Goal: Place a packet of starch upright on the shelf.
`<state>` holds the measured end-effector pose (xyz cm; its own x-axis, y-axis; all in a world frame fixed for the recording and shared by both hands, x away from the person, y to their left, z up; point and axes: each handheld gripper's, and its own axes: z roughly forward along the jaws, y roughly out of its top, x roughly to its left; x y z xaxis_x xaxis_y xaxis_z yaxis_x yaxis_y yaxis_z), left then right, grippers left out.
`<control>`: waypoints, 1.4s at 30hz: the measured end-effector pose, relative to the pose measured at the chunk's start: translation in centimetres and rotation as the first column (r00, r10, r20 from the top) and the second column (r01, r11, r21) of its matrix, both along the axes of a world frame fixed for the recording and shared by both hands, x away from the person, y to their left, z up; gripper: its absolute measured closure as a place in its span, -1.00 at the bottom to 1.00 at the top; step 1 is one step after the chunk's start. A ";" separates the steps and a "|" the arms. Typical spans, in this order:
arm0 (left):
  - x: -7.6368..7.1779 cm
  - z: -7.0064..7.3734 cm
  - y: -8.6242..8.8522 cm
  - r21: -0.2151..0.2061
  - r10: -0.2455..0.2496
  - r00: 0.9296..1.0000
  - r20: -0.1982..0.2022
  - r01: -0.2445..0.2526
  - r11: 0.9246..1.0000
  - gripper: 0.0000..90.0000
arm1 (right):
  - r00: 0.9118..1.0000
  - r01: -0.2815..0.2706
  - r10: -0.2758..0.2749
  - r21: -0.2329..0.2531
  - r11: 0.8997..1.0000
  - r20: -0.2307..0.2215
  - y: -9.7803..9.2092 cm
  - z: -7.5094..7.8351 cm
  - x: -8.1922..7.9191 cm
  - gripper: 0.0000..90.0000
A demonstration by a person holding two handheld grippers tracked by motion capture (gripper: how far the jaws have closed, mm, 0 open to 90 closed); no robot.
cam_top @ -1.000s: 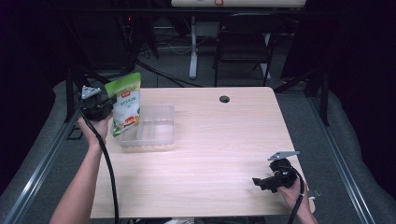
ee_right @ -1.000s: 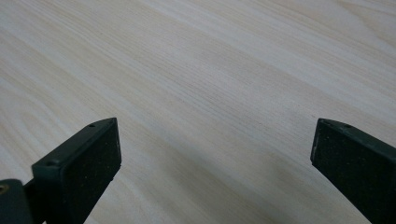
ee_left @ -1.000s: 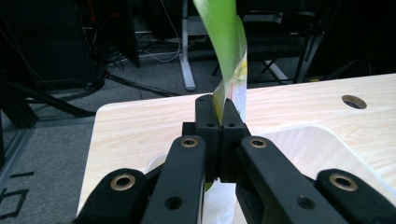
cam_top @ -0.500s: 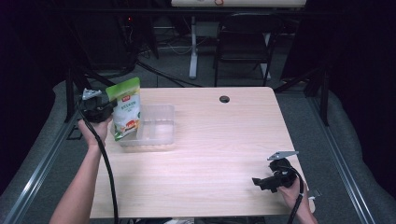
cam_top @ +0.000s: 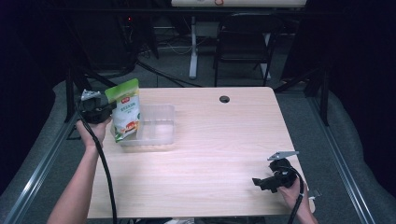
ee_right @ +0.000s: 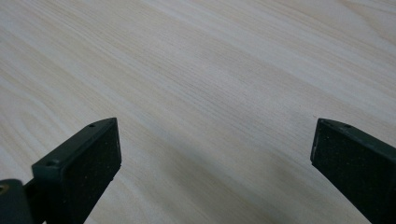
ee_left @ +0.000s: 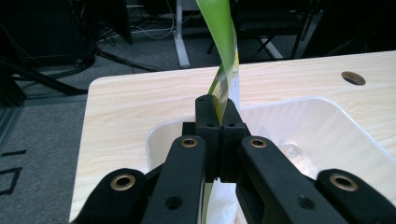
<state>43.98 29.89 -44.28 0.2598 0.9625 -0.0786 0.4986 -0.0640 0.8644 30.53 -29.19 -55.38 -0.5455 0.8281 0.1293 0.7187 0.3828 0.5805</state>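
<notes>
**Green pouch held upright over the clear tub**

Your left gripper (cam_top: pixel 103 108) is clamped on the edge of the green pouch (cam_top: pixel 126 114), its two black jaws pressed together with the pouch's thin side pinched between them, as the left gripper view shows (ee_left: pixel 219 121). You hold the pouch (ee_left: pixel 223 56) upright and slightly tilted, with its lower end down at the near left corner of the clear plastic tub (cam_top: pixel 156 128). From above I cannot tell whether the bottom of the pouch touches the tub's floor. The tub (ee_left: pixel 327 121) sits on the left part of the wooden table (cam_top: pixel 210 158), near its far edge.

Your right gripper (cam_top: pixel 268 182) rests low at the near right corner of the table, well apart from the pouch and tub. Its jaws stand wide apart with nothing between them; in the right gripper view (ee_right: pixel 212 154) bare tabletop (ee_right: pixel 210 70) lies beneath them. A dark round hole (cam_top: pixel 224 99) sits in the table near the far edge.
</notes>
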 end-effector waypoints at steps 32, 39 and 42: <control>-3.0 -2.2 1.7 0.057 -0.015 0.999 -0.050 0.018 0.998 0.89 | 1.000 0.012 -0.012 -0.005 1.000 -0.001 0.0 0.0 -0.2 -0.97; -3.8 -1.2 1.8 0.078 -0.005 0.998 -0.062 0.010 0.997 -0.18 | 1.000 0.014 -0.014 -0.002 1.000 0.000 0.0 0.1 -0.2 -0.97; -4.5 -0.6 2.1 0.079 -0.011 0.997 -0.081 0.017 0.997 -0.45 | 1.000 0.014 -0.014 0.000 1.000 -0.001 -0.1 0.0 -0.2 -0.97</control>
